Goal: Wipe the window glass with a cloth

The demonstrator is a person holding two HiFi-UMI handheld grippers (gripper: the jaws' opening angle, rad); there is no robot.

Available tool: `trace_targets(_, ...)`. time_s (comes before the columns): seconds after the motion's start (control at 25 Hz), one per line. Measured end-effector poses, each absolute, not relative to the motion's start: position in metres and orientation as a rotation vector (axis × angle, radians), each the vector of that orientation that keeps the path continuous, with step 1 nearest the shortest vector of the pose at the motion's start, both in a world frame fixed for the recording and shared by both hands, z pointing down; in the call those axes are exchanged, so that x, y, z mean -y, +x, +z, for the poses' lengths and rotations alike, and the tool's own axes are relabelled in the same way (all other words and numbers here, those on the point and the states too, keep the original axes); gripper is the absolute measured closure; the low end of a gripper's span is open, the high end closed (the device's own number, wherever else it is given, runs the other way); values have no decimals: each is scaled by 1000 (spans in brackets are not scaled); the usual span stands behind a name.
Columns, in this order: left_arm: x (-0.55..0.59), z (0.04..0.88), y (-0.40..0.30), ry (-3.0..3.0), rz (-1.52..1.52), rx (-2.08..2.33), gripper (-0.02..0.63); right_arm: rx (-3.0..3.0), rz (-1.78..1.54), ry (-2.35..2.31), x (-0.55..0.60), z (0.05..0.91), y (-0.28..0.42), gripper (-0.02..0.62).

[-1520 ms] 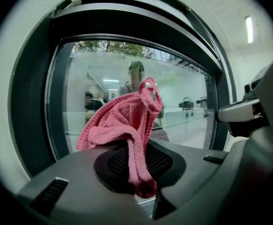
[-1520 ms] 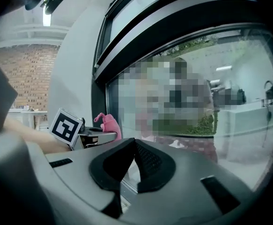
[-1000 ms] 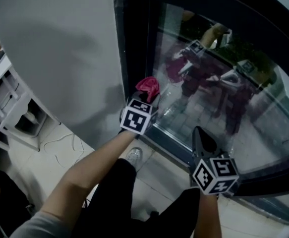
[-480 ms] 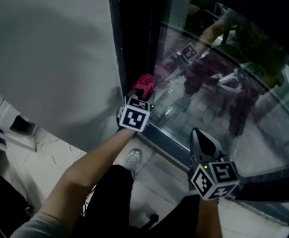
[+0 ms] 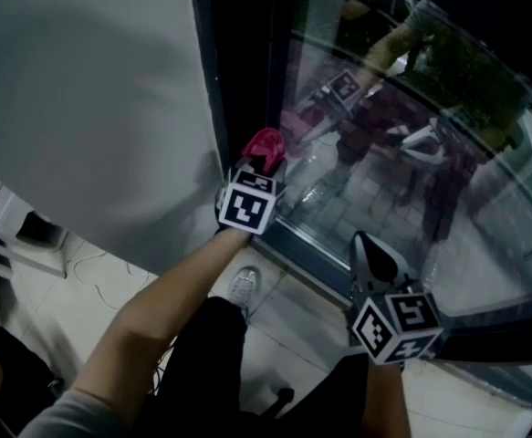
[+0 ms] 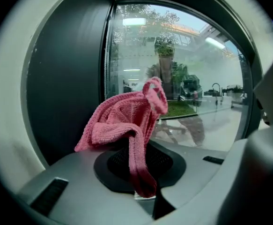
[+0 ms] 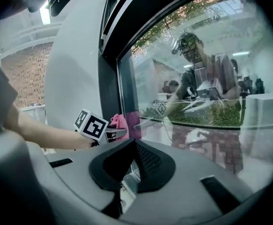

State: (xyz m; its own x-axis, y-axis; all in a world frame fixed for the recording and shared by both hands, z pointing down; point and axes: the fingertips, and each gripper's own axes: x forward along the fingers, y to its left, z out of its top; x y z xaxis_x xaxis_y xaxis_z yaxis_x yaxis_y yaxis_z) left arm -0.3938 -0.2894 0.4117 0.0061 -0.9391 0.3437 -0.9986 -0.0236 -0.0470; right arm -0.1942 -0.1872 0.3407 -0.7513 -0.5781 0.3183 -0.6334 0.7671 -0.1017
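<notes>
The left tool (image 5: pixel 260 170) is clamped on a pink cloth (image 6: pixel 127 121) close to the window glass (image 5: pixel 412 162); the right tool (image 5: pixel 375 252) has its jaws together, empty.

- Two grippers in shot: left gripper (image 5: pixel 266 166) at centre, right gripper (image 5: pixel 370 245) at lower right.
- Two marker cubes, one apiece: a cube (image 5: pixel 246 205) at centre, another cube (image 5: pixel 395 327) at lower right.
- One cloth (image 5: pixel 266 143), pink, just the one.
- One glass (image 5: pixel 485 217) pane, upper right.
- One shoe (image 5: pixel 242 287), lower centre.
- One cable (image 5: pixel 110 265) on the floor, lower left.
</notes>
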Motion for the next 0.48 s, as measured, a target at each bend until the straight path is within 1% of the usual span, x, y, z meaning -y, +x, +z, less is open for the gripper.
trace_targets(0.48,288,414,-330,2144,410,1942,552,2679,284,1031,183,326,-156,604)
